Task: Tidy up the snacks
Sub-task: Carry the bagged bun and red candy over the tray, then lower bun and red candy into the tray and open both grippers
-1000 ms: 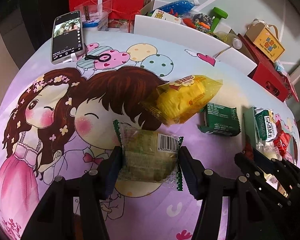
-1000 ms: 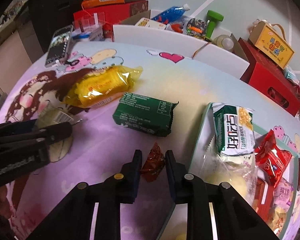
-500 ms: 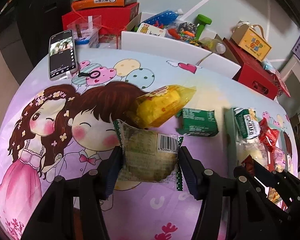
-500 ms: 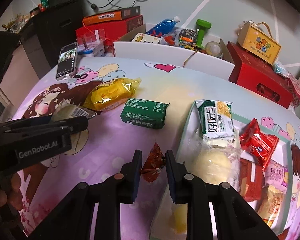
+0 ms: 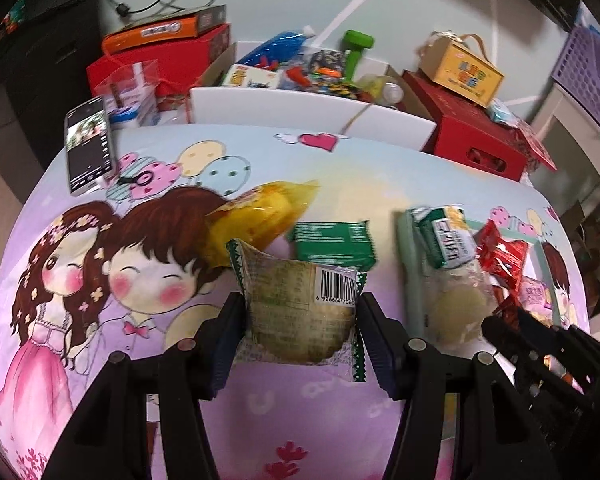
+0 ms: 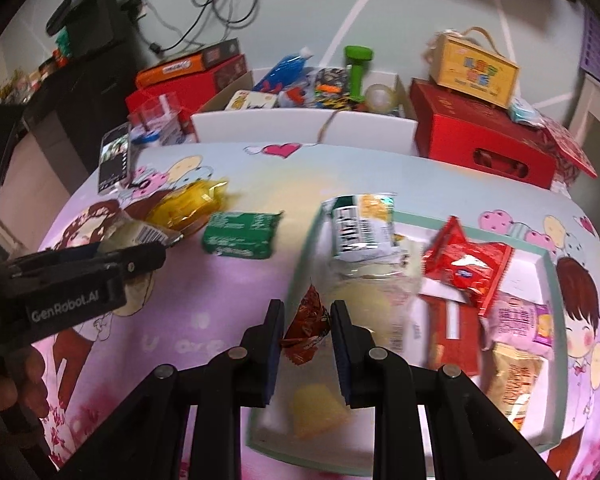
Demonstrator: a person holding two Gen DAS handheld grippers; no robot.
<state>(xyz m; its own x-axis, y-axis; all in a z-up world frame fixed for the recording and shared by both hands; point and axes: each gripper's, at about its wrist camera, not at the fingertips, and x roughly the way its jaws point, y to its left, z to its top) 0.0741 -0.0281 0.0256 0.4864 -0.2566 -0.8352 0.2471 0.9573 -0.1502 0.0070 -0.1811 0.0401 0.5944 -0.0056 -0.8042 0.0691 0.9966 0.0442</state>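
My left gripper [image 5: 298, 332] is shut on a clear-wrapped round pastry [image 5: 296, 312] with a barcode, held above the cartoon tablecloth. My right gripper [image 6: 306, 330] is shut on a small brown-red candy packet [image 6: 306, 326], held over the left rim of the mint-edged tray [image 6: 480, 222], which holds several snack packets. A yellow snack bag [image 5: 260, 216] and a green packet [image 5: 332, 242] lie on the cloth left of the tray; both also show in the right wrist view, the yellow bag [image 6: 188, 204] and the green packet [image 6: 240, 234]. The left gripper shows at the left of the right wrist view [image 6: 100, 256].
A phone [image 5: 89, 144] lies at the table's far left. Behind the table stand red boxes [image 6: 480, 140], a white box of toys [image 5: 300, 100] and a yellow carton [image 6: 474, 68]. The table edge curves close at left and right.
Both grippers have risen and moved right with their packets. The right gripper has gone from the cloth to above the tray's left rim; the table looks smaller and farther.
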